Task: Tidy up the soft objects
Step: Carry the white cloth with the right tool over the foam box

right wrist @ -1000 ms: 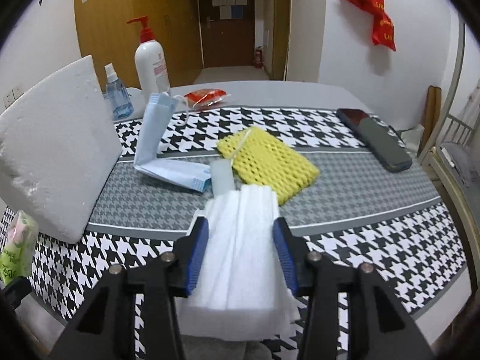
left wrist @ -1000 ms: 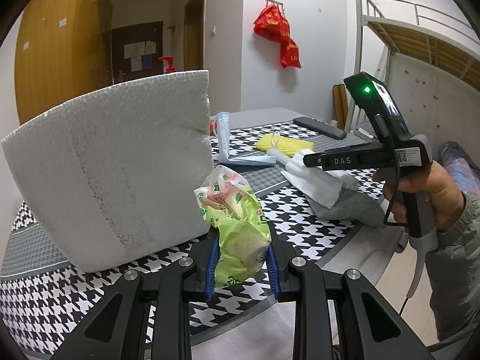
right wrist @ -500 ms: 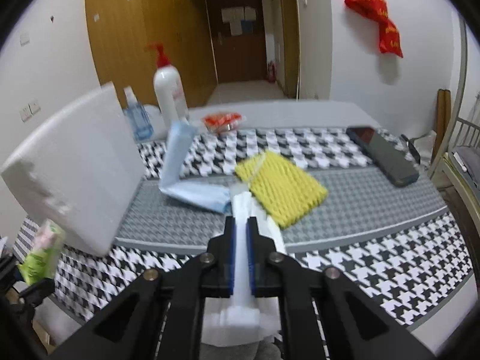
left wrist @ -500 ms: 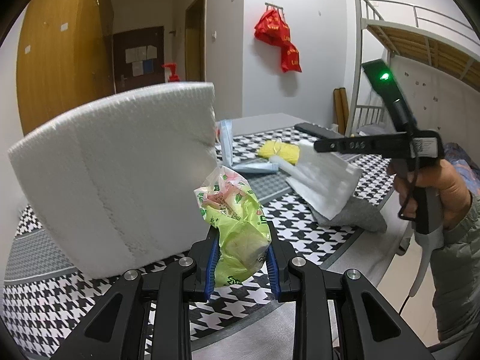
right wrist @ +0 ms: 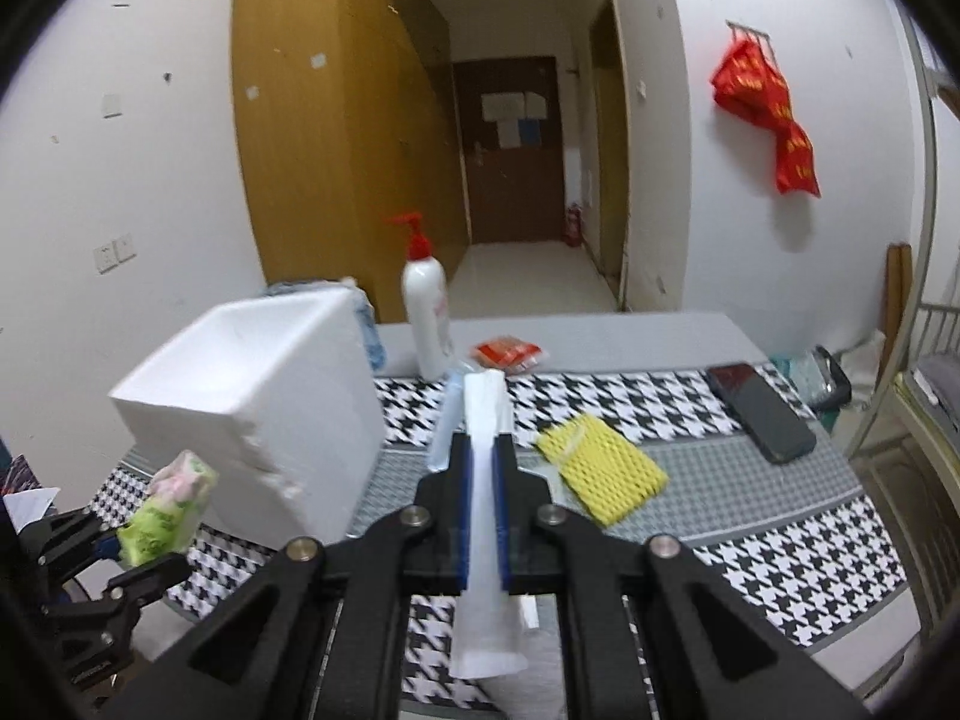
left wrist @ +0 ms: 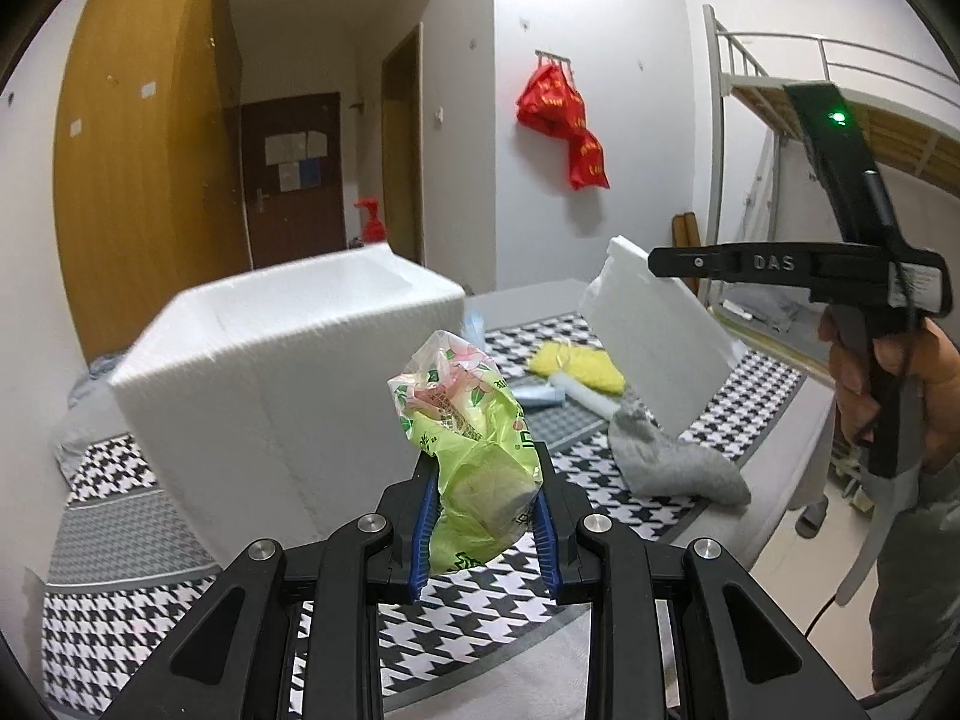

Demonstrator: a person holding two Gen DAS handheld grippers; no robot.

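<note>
**Both hand-held grippers loaded; nothing in the box yet**

From the right wrist view, left to right. Left hand-held gripper [right wrist: 150, 546] at 8 o'clock, clamped narrow on the green packet [right wrist: 165, 510], held clear of the bench [right wrist: 780, 534]. Foam box [right wrist: 264, 402] at 10 o'clock, open side up; what shows of its inside looks empty. Right hand-held gripper [right wrist: 483, 516] at centre, pinched nearly shut on a white foam sheet [right wrist: 483, 480], which is off the bench. Yellow net [right wrist: 600, 474] at 3 o'clock and, in the left wrist view, a grey sock [left wrist: 672, 462] lie unsorted.

Judgement: early stage; two items in hand, none stowed.

Versus a second ago: right jaws were wide around the sheet lying flat; now closed and raised. Left grip unchanged, slightly higher.
</note>
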